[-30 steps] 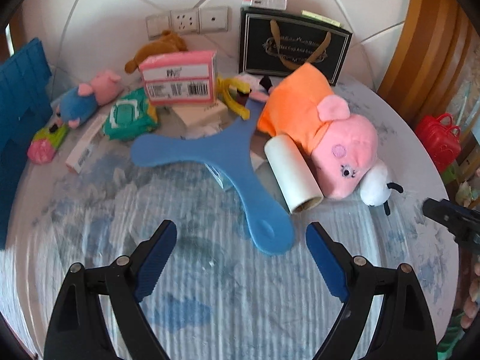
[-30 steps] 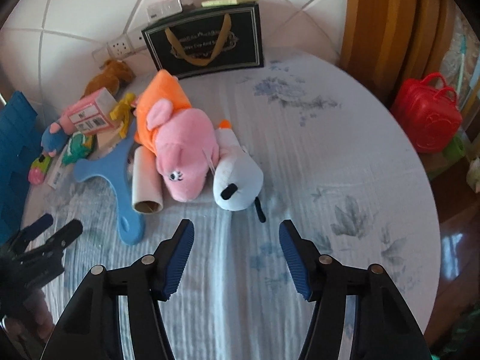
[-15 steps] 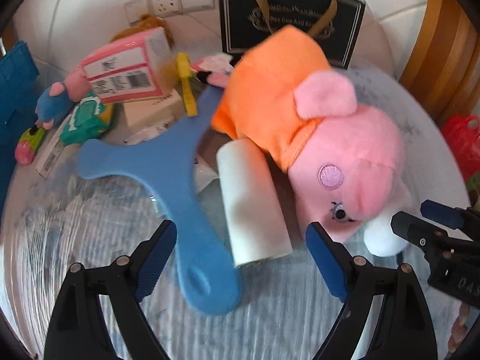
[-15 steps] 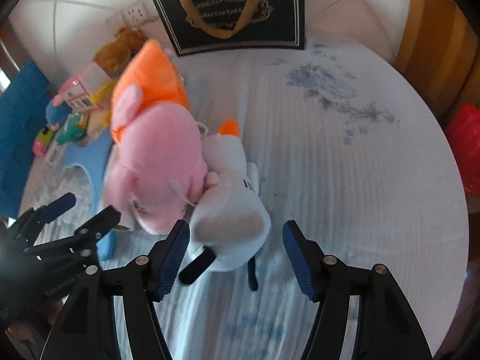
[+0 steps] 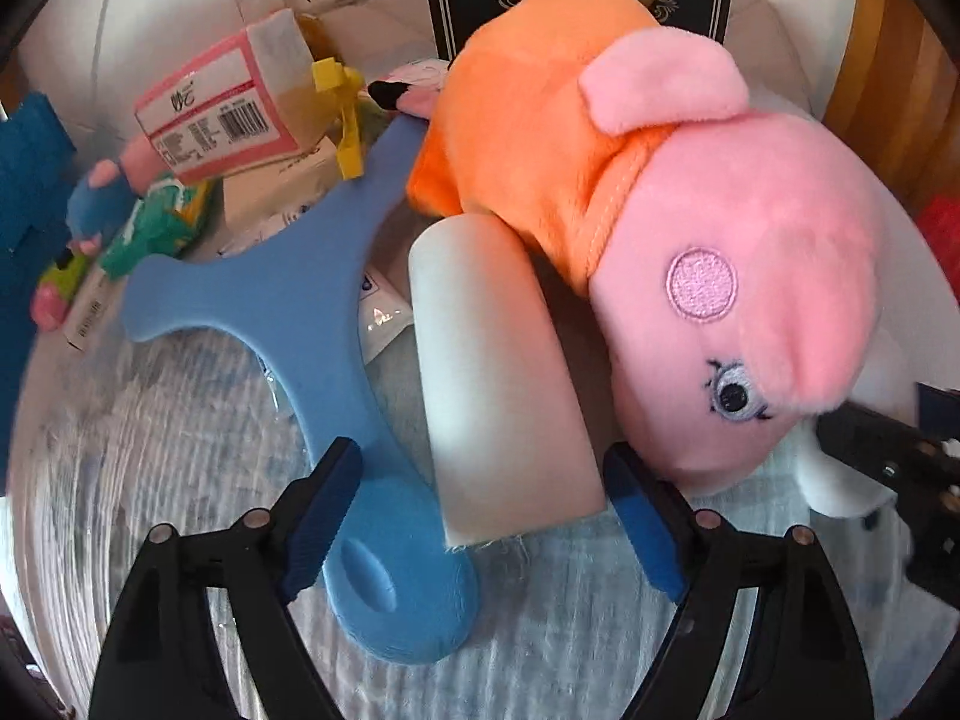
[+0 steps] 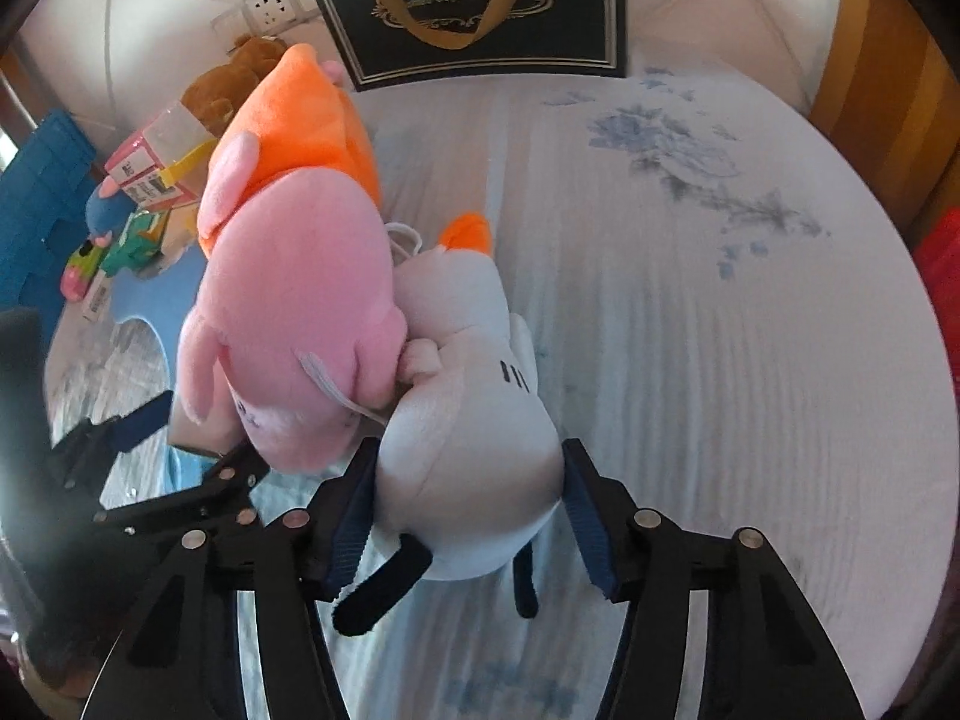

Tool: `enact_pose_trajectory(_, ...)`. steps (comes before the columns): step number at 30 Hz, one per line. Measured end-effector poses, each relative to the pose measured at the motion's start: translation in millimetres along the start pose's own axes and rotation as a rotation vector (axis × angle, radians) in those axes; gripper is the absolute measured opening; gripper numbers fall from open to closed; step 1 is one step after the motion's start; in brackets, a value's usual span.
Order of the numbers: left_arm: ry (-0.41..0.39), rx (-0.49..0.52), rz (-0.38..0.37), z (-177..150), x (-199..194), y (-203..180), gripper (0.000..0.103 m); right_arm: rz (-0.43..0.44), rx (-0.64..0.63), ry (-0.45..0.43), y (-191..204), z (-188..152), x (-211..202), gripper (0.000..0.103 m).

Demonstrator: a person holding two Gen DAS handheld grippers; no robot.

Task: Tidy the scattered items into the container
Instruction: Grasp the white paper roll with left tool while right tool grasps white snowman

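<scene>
Both claws low over a round worktop [image 6: 690, 324] under a pale cloth with blue flowers. Left claw [image 5: 480, 516] spread, jaws just now narrowing, blue pads either side of the near end of a white paper roll [image 5: 498, 372] without pressing it; left pad lying over the handle of a flat blue three-armed plastic piece [image 5: 288, 300], right pad just short of a pink pig plush [image 5: 738, 300] in an orange dress. Roll lying flat, touching the pig along one side and the blue piece along the other. Right claw [image 6: 468, 516] astride a white snowman plush [image 6: 474, 420] with an orange carrot nose and dark twig arms; jaws just now drawing in, both pads right at the flanks of the plush head, though whether pinching or merely brushing cannot be told. Snowman lying on the cloth, pressed against the pig's head, near the front edge of the worktop. Behind, further scattered things in a heap at the left: a pink carton [image 5: 228, 114] propped on a cream box [image 5: 282, 192], a yellow strip [image 5: 345, 120], a green packet [image 5: 156, 228], a small blue-and-pink plush [image 5: 102, 198], a brown plush [image 6: 240, 78]. Black gift bag [image 6: 480, 6] with gold handles upright against the tiled wall at the back. Blue crate [image 6: 36, 210] at the far left edge, beside the heap. Red plastic bag [image 6: 942, 288] off the worktop at the right.
</scene>
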State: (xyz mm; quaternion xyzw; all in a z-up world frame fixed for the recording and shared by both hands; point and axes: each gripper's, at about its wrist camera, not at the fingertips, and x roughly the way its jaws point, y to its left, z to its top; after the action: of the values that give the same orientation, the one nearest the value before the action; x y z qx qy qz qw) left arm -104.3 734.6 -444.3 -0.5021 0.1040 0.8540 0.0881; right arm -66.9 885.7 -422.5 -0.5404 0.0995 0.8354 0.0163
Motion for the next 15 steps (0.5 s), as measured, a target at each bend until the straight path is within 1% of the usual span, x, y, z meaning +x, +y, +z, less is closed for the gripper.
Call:
enact_pose_trajectory(1,-0.005,-0.01,0.014,0.7,-0.7,-0.1,0.069,-0.012,0.002,0.0,-1.1,-1.8,-1.9,0.057)
enact_pose_trajectory(2,-0.007,-0.014,0.027,0.9,-2.0,0.0,0.064,-0.016,0.007,0.004,-3.0,-3.6,-3.5,0.057)
enact_pose_trajectory(3,-0.007,-0.012,0.03,0.3,-4.0,-0.2,0.055,-0.017,0.013,0.008,-5.0,-6.3,-6.1,0.057)
enact_pose_trajectory(4,-0.005,-0.008,0.017,-0.9,-6.9,-1.1,0.044,-0.019,0.019,0.01,-6.5,-9.3,-9.2,0.057)
enact_pose_trajectory(6,0.012,0.003,-0.019,-5.7,-14.4,-4.8,0.044,-0.018,0.027,0.016,-10.2,-19.1,-16.8,0.057)
enact_pose_trajectory(10,0.038,0.013,-0.059,-26.0,-26.1,-9.3,0.044,-0.017,0.027,0.042,-14.3,-43.1,-30.5,0.057)
enact_pose_trajectory(15,0.078,-0.03,-0.135,-59.5,-44.2,-6.3,0.044,-0.002,0.03,0.066,-22.2,-75.1,-49.1,0.057)
